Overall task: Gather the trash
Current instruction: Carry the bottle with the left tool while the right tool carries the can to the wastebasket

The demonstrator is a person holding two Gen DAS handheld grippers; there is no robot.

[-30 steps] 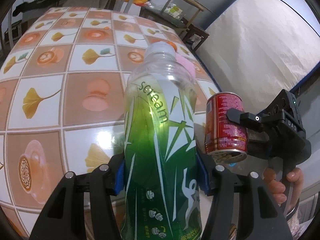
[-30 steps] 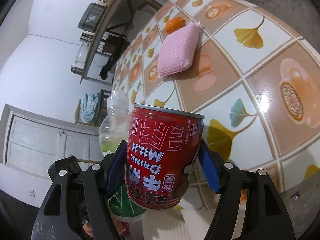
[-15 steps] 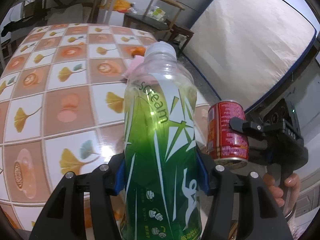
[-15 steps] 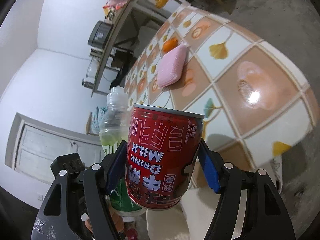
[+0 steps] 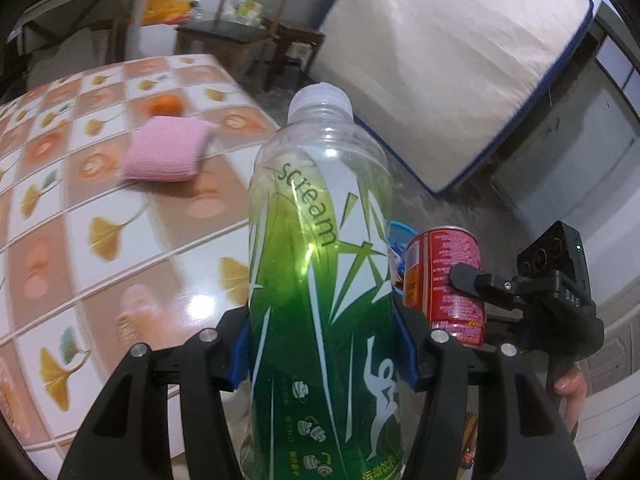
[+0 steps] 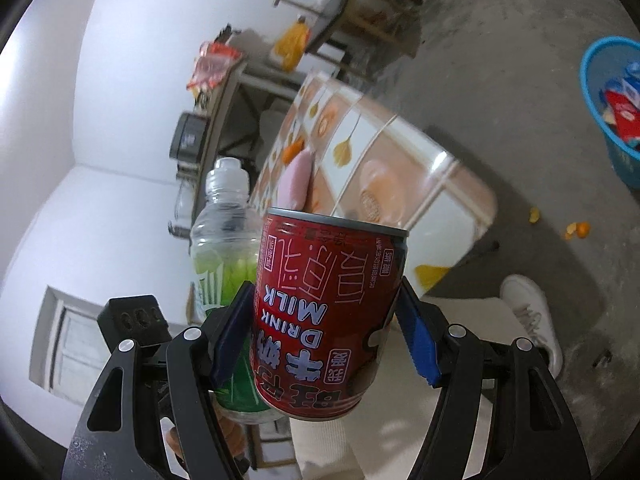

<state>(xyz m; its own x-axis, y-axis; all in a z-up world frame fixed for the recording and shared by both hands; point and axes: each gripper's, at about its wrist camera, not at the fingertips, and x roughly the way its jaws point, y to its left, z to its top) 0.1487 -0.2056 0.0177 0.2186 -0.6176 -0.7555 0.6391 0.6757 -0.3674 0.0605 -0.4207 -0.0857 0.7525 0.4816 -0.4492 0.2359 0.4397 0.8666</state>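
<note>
Trash is being carried off the table (image 5: 120,264): left gripper (image 5: 322,354) clamping the green bottle (image 5: 320,280), right gripper (image 6: 326,336) clamping the red can (image 6: 326,312), both needing steady upright travel toward the blue bin (image 6: 616,156).

The bottle (image 5: 320,280) is clear with a green-and-white label. The can (image 6: 324,312) is red with white lettering. The counter (image 5: 100,220) has white and tan squares bearing yellow leaves. The sponge (image 5: 164,156) is pink, the bin (image 6: 612,132) blue.
</note>
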